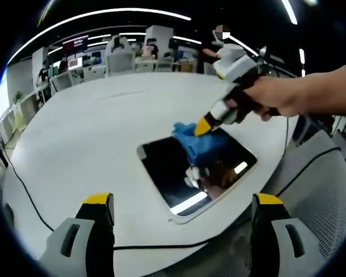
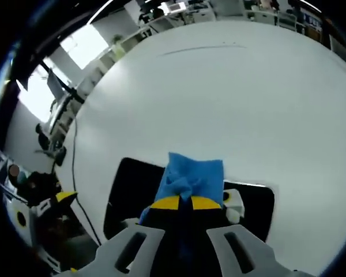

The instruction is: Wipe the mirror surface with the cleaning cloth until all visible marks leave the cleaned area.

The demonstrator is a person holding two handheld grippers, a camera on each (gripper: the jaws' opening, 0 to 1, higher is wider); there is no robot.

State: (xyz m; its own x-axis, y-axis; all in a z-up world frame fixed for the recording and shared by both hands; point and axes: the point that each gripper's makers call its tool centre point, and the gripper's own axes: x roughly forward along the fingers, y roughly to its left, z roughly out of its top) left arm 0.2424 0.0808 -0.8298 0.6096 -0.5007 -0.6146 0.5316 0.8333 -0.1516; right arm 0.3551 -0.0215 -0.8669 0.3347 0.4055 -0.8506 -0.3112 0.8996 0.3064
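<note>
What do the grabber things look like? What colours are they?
The left gripper has two chunky grey fingers with yellow tips and black inner faces. The right gripper has a white and grey body, a black middle and a yellow tip. In its own view the fingers are pale grey with yellow tips.

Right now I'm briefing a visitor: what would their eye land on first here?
The bright blue cloth pinched in the right gripper and pressed onto the dark mirror, which lies flat near the white table's edge. Next, the left gripper's yellow-tipped jaws, spread wide and empty in front of the mirror.
</note>
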